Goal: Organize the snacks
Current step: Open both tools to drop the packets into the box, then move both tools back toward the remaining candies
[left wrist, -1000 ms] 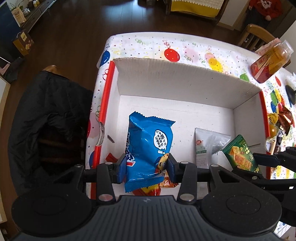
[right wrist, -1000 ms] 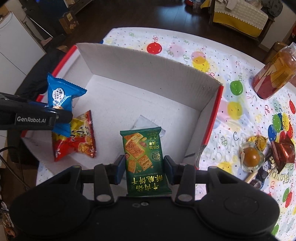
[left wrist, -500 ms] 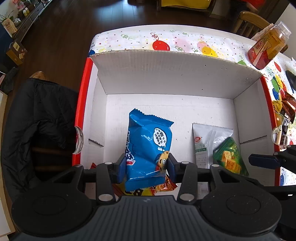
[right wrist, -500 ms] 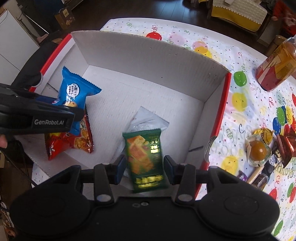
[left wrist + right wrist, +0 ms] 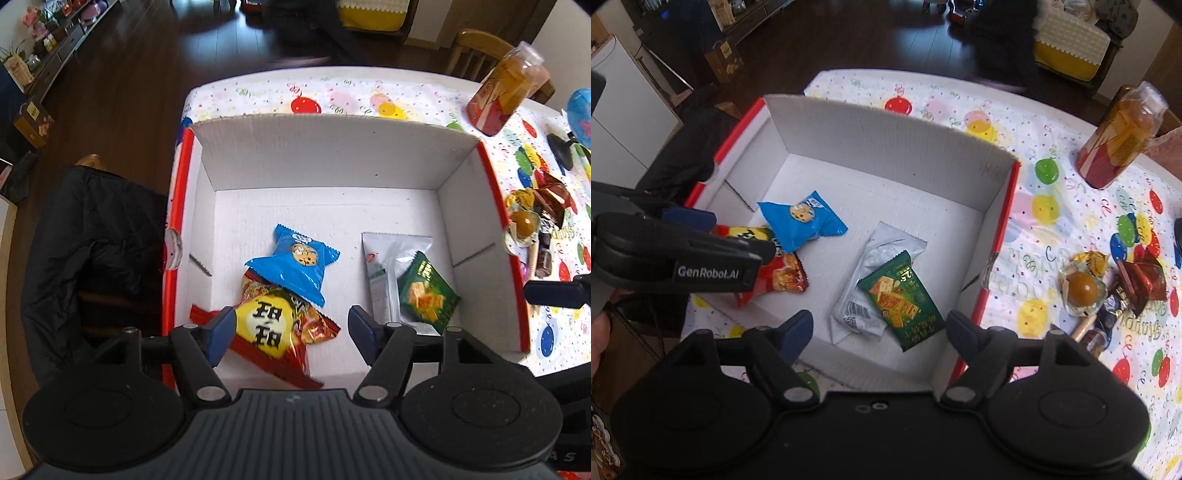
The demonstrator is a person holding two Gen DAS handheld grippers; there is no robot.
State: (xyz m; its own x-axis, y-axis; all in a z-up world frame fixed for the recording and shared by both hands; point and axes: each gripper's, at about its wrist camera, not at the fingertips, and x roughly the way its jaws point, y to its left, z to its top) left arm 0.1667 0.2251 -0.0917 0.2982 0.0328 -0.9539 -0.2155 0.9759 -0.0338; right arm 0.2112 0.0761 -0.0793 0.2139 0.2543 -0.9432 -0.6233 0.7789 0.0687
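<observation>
A white cardboard box with red rims (image 5: 325, 162) (image 5: 886, 144) sits on the balloon tablecloth. Inside it lie a blue cookie packet (image 5: 295, 266) (image 5: 801, 221) on top of a red and yellow snack bag (image 5: 277, 328) (image 5: 779, 277), and a green cracker packet (image 5: 426, 295) (image 5: 901, 299) on a silver packet (image 5: 384, 266) (image 5: 879, 273). My left gripper (image 5: 291, 328) is open and empty above the box's near left. My right gripper (image 5: 879, 332) is open and empty above the box's near right.
Loose wrapped sweets (image 5: 1108, 291) (image 5: 535, 221) lie on the tablecloth right of the box. A plastic bottle of amber drink (image 5: 1119, 140) (image 5: 502, 96) stands at the far right. A black jacket on a chair (image 5: 81, 251) is left of the table.
Both grippers opened and pulled back. The blue packet dropped onto the red and yellow bag; the green packet dropped onto the silver packet.
</observation>
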